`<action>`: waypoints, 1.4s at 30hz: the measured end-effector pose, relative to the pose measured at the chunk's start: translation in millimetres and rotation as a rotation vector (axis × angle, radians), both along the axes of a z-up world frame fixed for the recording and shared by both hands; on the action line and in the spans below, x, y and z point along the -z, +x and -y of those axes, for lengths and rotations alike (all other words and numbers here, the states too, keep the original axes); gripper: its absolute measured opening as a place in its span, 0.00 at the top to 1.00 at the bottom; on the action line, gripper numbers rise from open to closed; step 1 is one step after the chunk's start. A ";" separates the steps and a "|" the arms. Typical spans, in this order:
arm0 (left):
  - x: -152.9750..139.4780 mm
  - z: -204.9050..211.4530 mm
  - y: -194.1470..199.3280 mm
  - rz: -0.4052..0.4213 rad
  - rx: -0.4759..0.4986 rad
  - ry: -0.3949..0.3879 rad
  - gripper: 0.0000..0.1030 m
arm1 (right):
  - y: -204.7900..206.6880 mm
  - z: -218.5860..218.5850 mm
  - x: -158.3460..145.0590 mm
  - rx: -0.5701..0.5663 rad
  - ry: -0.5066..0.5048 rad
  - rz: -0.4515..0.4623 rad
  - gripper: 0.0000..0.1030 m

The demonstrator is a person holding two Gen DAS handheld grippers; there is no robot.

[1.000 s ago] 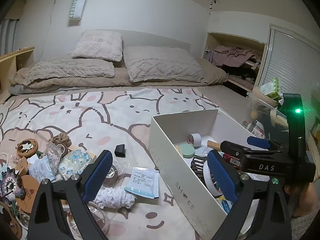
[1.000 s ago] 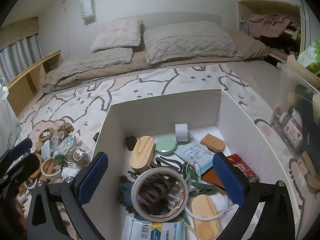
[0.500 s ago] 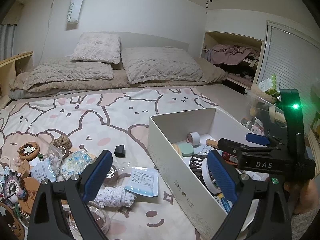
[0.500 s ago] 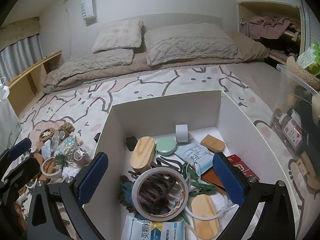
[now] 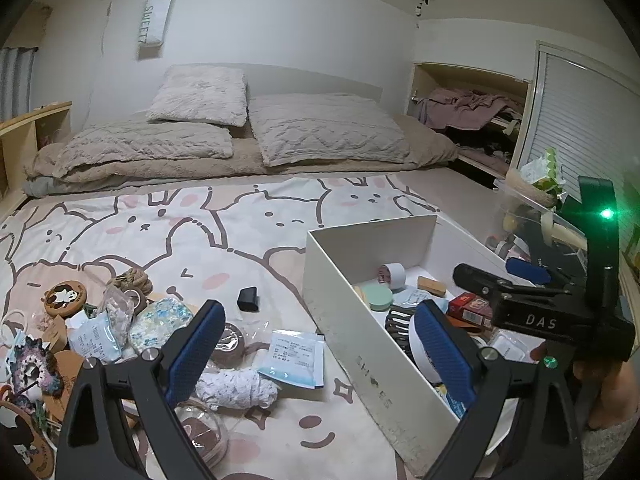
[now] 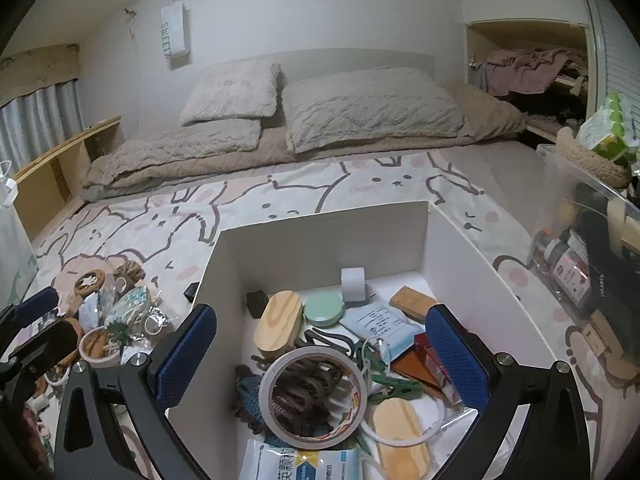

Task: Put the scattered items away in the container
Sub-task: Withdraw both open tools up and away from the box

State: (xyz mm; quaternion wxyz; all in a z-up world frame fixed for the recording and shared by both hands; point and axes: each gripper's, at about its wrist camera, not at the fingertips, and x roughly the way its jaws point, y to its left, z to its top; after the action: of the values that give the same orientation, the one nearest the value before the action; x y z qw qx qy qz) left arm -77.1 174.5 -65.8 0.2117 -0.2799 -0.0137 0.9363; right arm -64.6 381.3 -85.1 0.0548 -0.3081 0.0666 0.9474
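Note:
A white box (image 5: 352, 304) (image 6: 332, 224) sits on the bed, holding a tape ring (image 6: 314, 390), wooden pieces, a green round tin (image 6: 323, 309) and packets. Left of it lies a scatter: a blue-white sachet (image 5: 294, 356), a white yarn bundle (image 5: 236, 388), a small black block (image 5: 248, 299), a floral pouch (image 5: 160, 318) and coasters. My left gripper (image 5: 320, 354) hovers open above the sachet and the box's left wall, with nothing between its fingers. My right gripper (image 6: 320, 360) hangs open over the box contents, empty; its body (image 5: 540, 312) shows in the left wrist view.
Pillows (image 5: 200, 96) and a folded duvet lie at the head of the bed. A clear plastic bin (image 6: 580, 240) with bottles stands right of the box. A wooden shelf (image 6: 60, 168) runs along the bed's left side.
The left wrist view has shifted slightly up and right; the clutter pile sits further left in frame. Both grippers stay open and empty, and the right one has hardly moved.

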 end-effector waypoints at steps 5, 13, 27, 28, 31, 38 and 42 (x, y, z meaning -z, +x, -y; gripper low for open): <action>-3.1 8.1 4.6 -0.012 -0.024 0.003 0.00 | 6.0 -1.8 -1.2 0.008 -0.006 -0.018 0.00; -14.4 20.5 19.2 -0.037 -0.044 0.009 0.00 | 22.5 2.4 -5.9 0.008 -0.001 -0.050 0.00; -29.4 36.4 55.7 -0.089 -0.053 -0.031 0.00 | 53.4 20.2 -35.6 0.000 0.040 -0.130 0.00; -30.4 36.6 58.7 -0.092 -0.053 -0.035 0.00 | 56.4 21.7 -37.6 -0.005 0.035 -0.133 0.00; -35.0 38.6 67.7 -0.103 -0.044 -0.026 0.00 | 67.1 28.2 -42.6 -0.012 0.055 -0.141 0.00; -46.5 41.9 92.0 -0.149 -0.048 -0.044 0.00 | 98.6 42.2 -50.7 -0.032 0.079 -0.158 0.00; -49.5 42.4 108.7 -0.167 -0.047 -0.052 0.00 | 114.9 50.2 -55.6 -0.045 0.099 -0.163 0.00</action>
State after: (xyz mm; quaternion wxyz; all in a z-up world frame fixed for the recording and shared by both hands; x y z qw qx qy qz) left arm 31.6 132.1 -16.2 0.1827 -0.2056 0.0216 0.9612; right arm 50.3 331.1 -29.5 0.0431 -0.2283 0.0171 0.9725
